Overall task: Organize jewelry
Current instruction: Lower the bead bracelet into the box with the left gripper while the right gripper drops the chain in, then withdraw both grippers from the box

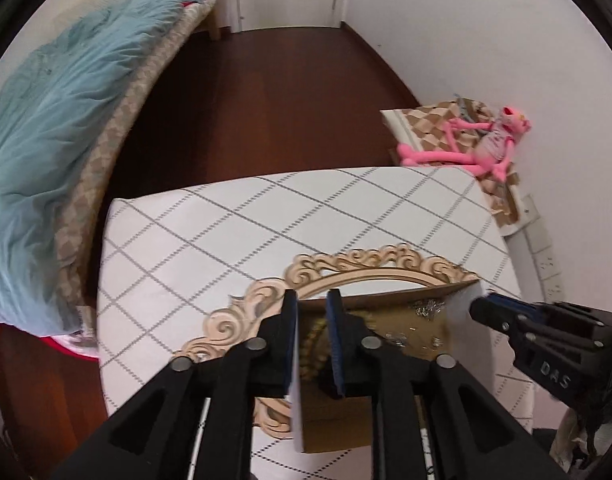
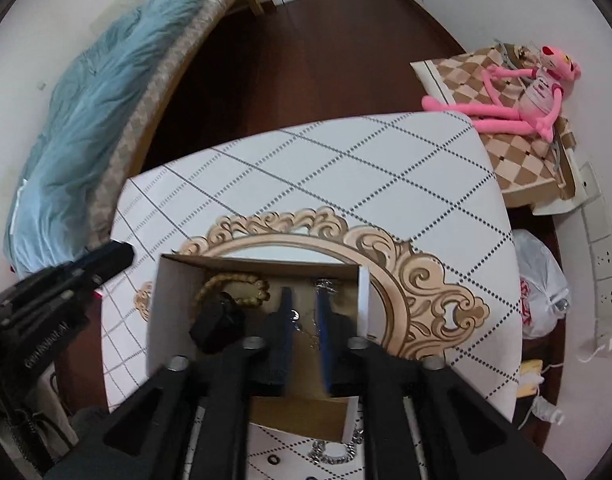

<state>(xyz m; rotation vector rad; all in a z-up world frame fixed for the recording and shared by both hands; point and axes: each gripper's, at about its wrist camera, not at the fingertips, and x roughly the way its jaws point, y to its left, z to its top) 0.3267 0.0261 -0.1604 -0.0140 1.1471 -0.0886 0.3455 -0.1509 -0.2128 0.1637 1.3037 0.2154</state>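
Two claws [image 2: 304,300] over the jewelry box [image 2: 178,280], pads apart

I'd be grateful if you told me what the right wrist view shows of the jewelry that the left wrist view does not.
Only the right wrist view shows the black pouch in the box and a silver chain on the table outside it. Only the left wrist view shows the left hand-held gripper straddling the box's wall. Both show the box on the mirror, the gold braided bracelet and the pink plush.
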